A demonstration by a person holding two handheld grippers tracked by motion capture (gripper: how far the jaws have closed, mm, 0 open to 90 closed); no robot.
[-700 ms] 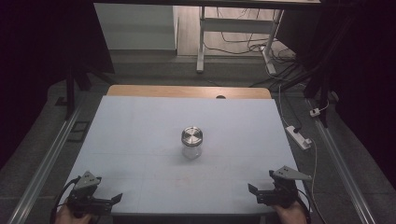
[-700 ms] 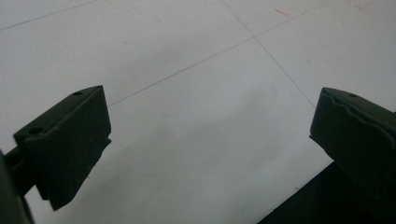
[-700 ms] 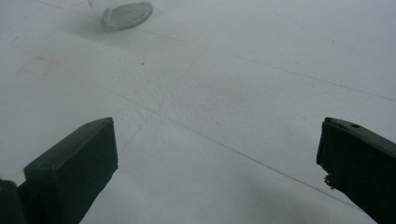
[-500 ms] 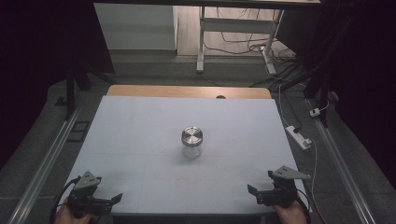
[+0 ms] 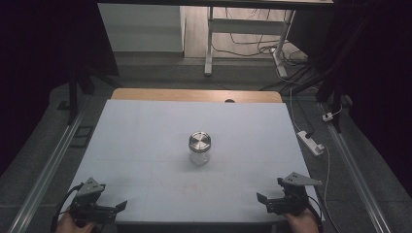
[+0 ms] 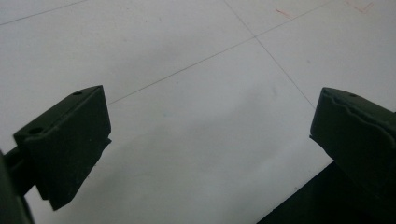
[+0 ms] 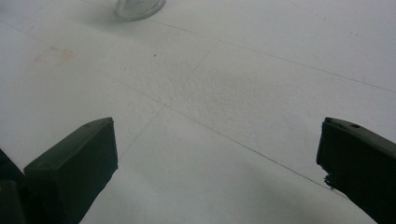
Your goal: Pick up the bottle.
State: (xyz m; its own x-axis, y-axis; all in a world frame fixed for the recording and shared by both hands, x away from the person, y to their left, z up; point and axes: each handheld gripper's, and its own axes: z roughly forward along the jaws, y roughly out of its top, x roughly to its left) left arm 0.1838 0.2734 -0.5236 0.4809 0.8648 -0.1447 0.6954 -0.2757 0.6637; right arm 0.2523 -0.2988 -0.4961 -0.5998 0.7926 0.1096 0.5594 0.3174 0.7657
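Two grippers parked at the near edge, one lone jar in the middle

Both black two-jaw grippers sit low at the person's side of the pale blue-white table top (image 5: 145,141), the left gripper (image 5: 116,206) and the right gripper (image 5: 262,199) well apart from each other and from the jar, jaws on each spread wide with nothing between them, which to me looks like a ready pose before reaching in. The small clear glass jar with a round silver metal lid (image 5: 199,148) stands upright near the table's centre, about midway between the two, so either hand could get to it. Lid is on, and the glass looks empty as far as I can tell, though it's too small to be sure.
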